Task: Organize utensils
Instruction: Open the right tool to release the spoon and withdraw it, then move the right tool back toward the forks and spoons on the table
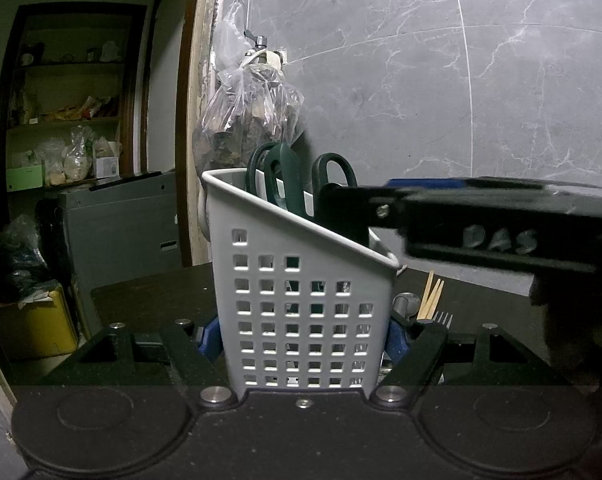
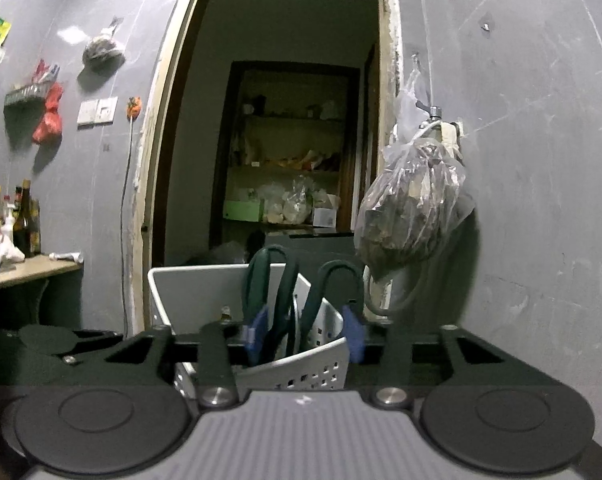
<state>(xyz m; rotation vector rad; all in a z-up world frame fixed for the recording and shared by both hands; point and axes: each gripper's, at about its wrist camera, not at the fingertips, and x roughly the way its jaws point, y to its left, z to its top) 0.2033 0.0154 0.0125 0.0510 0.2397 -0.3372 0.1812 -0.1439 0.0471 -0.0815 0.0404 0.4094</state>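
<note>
Between my left tool sits the white basket, clamped at its base to keep it steady on the worktop. Scissors stand inside it, handles up, blades down. My right tool stands apart around those handles, not pressing them.

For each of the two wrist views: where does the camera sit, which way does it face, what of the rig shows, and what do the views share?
Left wrist: on the left hand-held gripper, facing the tiled wall; its blue pads clamp the white utensil caddy. The right hand-held gripper reaches in from the right.
Right wrist: on the right hand-held gripper, facing a doorway with shelves; its open pads flank the scissors standing in the caddy.
Shared: caddy, green-handled scissors, hanging plastic bag, doorway.
</note>
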